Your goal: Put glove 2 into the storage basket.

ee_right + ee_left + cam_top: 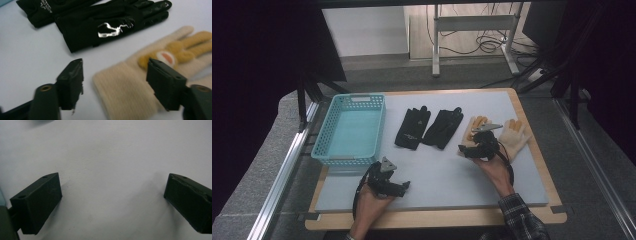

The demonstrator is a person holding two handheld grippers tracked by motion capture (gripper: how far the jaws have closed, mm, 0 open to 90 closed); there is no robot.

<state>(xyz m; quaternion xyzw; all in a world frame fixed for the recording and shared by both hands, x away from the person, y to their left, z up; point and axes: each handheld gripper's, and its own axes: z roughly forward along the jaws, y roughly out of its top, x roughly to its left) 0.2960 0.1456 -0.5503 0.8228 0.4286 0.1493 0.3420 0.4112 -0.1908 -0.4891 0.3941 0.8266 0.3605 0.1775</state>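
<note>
I work on a pale mat [437,170] on a wooden table [539,150], with grey floor around and a basket [351,129] at the mat's left edge. My left gripper [404,186] is spread over bare mat near the front. My right gripper [115,82] is spread too, just above the cuff of a cream glove [125,87], beside two black gloves [100,25].

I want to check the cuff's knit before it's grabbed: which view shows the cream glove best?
The right gripper view: the cream glove lies close, its ribbed cuff between the open jaws. The high view shows it small, partly behind the right gripper. The left gripper view looks at the bare mat.
</note>
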